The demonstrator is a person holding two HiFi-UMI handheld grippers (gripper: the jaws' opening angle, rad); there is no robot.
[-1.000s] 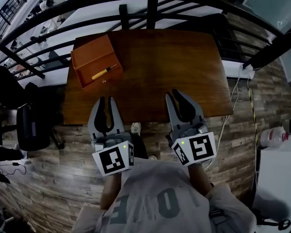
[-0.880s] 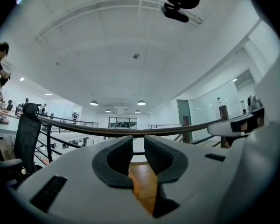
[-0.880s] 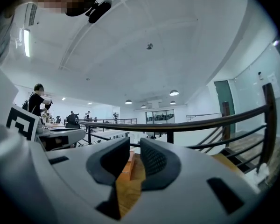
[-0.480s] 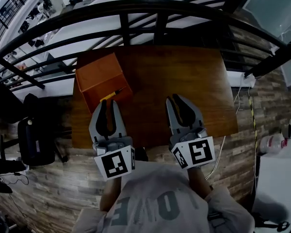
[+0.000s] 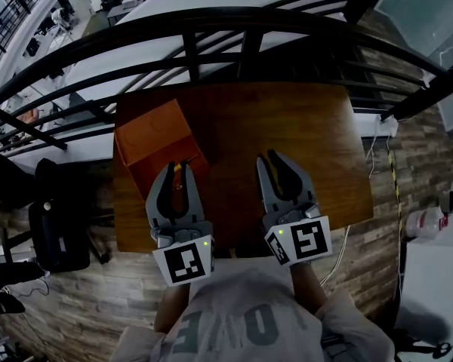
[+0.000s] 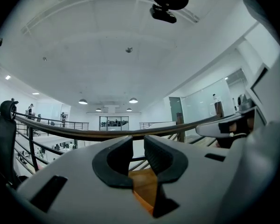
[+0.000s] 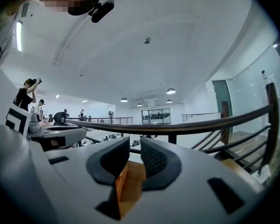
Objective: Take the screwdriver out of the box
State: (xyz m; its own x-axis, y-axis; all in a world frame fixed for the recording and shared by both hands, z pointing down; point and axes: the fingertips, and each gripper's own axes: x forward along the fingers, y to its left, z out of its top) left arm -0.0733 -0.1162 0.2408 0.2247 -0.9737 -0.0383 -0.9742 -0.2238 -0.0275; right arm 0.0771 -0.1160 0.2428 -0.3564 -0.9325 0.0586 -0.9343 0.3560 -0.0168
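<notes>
An open orange-brown box [image 5: 152, 136] lies on the left part of the dark wooden table [image 5: 294, 119]. The yellow-handled screwdriver inside it is almost wholly hidden under my left gripper [image 5: 174, 167]; only an orange sliver [image 5: 178, 191] shows between the jaws. That gripper hovers level over the box's near corner, jaws together and holding nothing. In the left gripper view the gripper [image 6: 138, 141] shows orange box [image 6: 144, 186] beneath it. My right gripper [image 5: 270, 157] hangs over bare table to the right of the box, jaws together and holding nothing [image 7: 135, 146].
A black railing [image 5: 241, 23] curves past the table's far edge. A dark office chair [image 5: 57, 228] stands left of the table. A white power strip with a cable [image 5: 385, 123] and a white bottle [image 5: 424, 219] sit at the right on the plank floor.
Both grippers have advanced from the table's near edge out over it. The left one now covers the box's near corner and most of the screwdriver. Jaws stayed together.
</notes>
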